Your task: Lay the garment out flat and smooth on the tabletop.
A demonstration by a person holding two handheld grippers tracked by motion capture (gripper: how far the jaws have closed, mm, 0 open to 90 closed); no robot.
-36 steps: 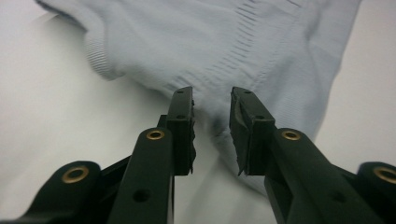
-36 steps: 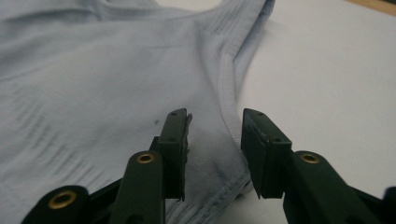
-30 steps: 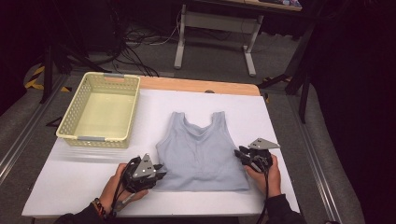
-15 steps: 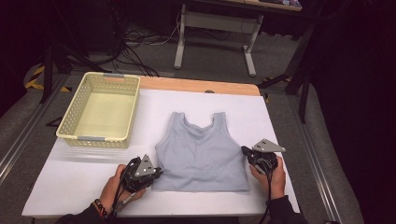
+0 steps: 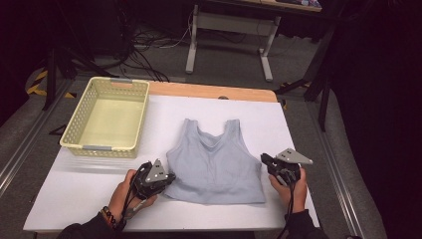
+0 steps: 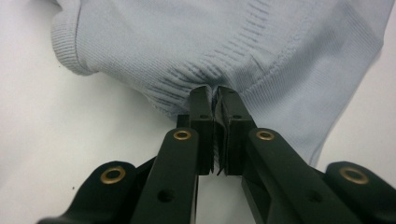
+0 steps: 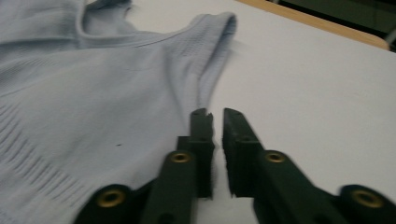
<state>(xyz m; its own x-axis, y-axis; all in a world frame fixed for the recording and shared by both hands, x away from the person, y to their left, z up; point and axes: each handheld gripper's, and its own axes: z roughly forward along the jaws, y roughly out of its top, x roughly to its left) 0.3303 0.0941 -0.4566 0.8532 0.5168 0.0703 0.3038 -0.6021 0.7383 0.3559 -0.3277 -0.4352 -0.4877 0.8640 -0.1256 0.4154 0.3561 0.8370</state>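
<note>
A light blue tank top [image 5: 214, 164] lies flat on the white table [image 5: 74, 199], straps toward the far side. My left gripper [image 5: 170, 178] is at the top's lower left hem. In the left gripper view, this gripper [image 6: 214, 91] is shut on the ribbed edge of the tank top [image 6: 233, 46], which puckers at the pads. My right gripper [image 5: 264, 160] sits at the top's right side. Its jaws have just been opening, and the right gripper [image 7: 215, 114] shows a narrow gap beside the tank top's [image 7: 93, 93] side seam, with nothing gripped.
A pale yellow plastic basket [image 5: 82, 147] stands at the table's far left. A wooden strip [image 5: 214, 91] runs along the table's far edge. Beyond it are a desk frame and cables on the floor. White table surface lies on both sides of the top.
The right gripper has edged slightly to the right, off the top's side. The left hand has stayed at the hem.
</note>
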